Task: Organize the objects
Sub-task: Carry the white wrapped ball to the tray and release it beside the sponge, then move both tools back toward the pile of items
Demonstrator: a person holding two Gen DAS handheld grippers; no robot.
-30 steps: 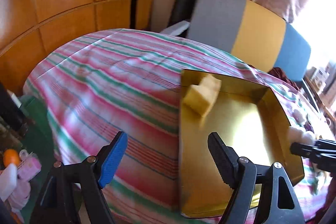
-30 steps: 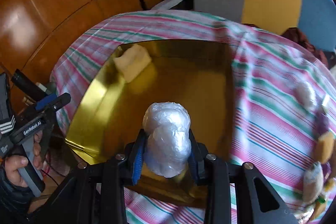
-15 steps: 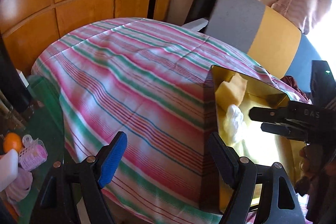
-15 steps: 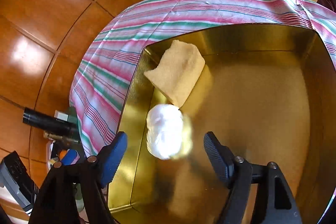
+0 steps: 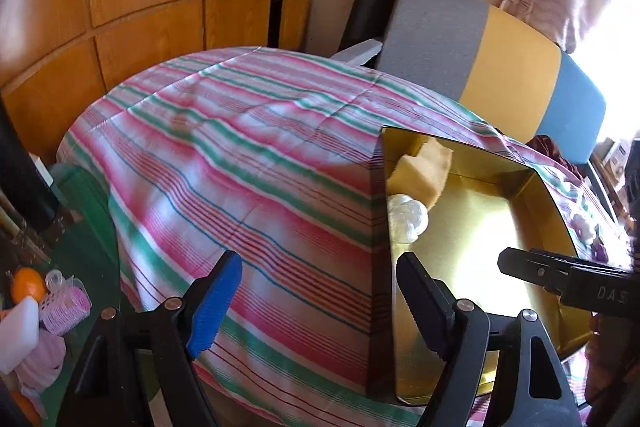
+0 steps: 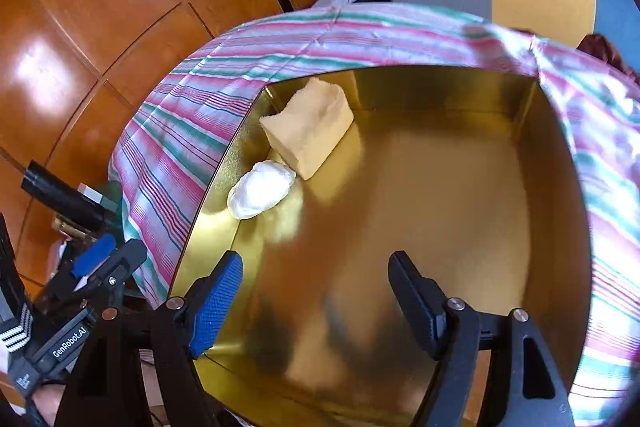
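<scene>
A gold tray (image 6: 400, 83) (image 5: 540, 187) lies on the striped cloth. In it a yellow sponge block (image 6: 308, 125) (image 5: 424, 171) sits in the far left corner, with a white plastic-wrapped ball (image 6: 260, 189) (image 5: 406, 219) touching it on the near side. My right gripper (image 6: 316, 291) is open and empty above the tray's near part. My left gripper (image 5: 320, 299) is open and empty over the cloth at the tray's left wall. The right gripper's finger (image 5: 560, 267) shows at the right of the left wrist view.
The pink, green and white striped cloth (image 5: 240, 167) covers a rounded table. Wooden cabinets (image 5: 120, 7) stand behind it, and a grey, yellow and blue chair back (image 5: 480, 47). An orange and pink items (image 5: 64, 303) lie low at the left. More small objects (image 5: 584, 227) lie right of the tray.
My right gripper opened and let the white wrapped ball go into the tray beside the sponge, then drew back. My left gripper stayed open while its view shifted.
</scene>
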